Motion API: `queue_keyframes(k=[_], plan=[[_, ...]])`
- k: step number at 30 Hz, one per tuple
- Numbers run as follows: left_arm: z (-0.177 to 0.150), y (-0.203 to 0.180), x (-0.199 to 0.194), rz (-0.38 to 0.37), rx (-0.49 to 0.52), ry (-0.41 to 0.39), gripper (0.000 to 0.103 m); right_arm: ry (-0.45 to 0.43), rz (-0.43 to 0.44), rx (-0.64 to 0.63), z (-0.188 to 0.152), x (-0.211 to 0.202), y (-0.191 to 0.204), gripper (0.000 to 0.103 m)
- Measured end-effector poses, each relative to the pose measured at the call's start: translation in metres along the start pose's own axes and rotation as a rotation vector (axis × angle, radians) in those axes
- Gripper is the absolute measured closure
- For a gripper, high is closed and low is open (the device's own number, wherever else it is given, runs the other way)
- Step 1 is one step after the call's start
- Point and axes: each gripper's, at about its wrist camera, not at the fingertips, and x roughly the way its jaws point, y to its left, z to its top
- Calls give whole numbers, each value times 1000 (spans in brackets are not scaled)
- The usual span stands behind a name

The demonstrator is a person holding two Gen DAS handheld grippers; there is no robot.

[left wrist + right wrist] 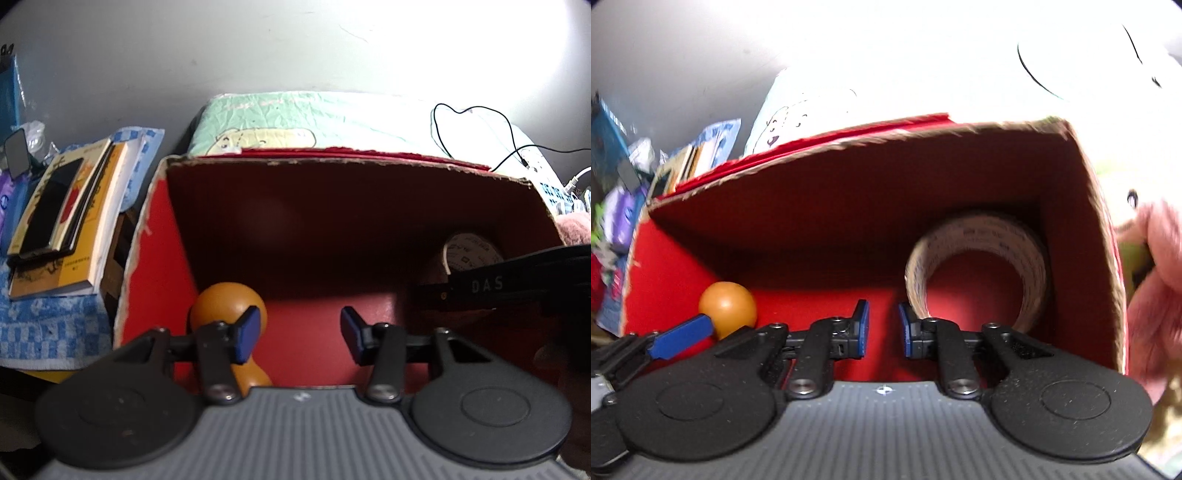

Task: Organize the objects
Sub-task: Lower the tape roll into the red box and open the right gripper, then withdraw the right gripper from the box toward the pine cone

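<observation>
A red cardboard box [155, 258] with torn, ragged rims stands open in front of both grippers, its inner walls dark and its floor bright red. The left gripper [297, 334] hovers over the near edge with its jaws spread wide and nothing between them. An orange ball [221, 302] rests on the box floor in the near left corner, just behind the left blue pad. The right gripper [883, 334] reaches into the same box, its jaws parted by a narrow gap and empty. A roll of tape [979, 269] stands on edge against the far right corner of the box.

Behind the box lies a pale green pillow [332, 118] with a cartoon print, and a black cable [476, 110] loops across it. Left of the box a stack of books [66, 221] sits on a blue checked cloth [48, 325]. A plain pale wall [221, 48] rises behind, washed out by strong light at the right.
</observation>
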Motion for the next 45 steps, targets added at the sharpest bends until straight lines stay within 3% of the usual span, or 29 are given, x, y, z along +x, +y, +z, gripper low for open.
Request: queue_keyframes(k=[8,16,22,28,37,45], plan=[[0,-22,-13,29,27,4,51,-166,44,-98,-32,-50,2,81],[-10,-30,-39,68,32,0,46,-247,31,-146,-54,-84,-7,80],[-22,-31,-70,108,23,-47,40,-327,77,-177,-73,-102,-4,79],[-35,-42,-97,134,16,-79,40,-436,122,-199,-97,-132,-12,55],[-56,-57,-119,168,-10,-77,35,-347,209,-194,-114,-145,-37,54],[-82,-59,-134,129,-23,-68,35,-250,295,-196,-137,-152,-73,66]])
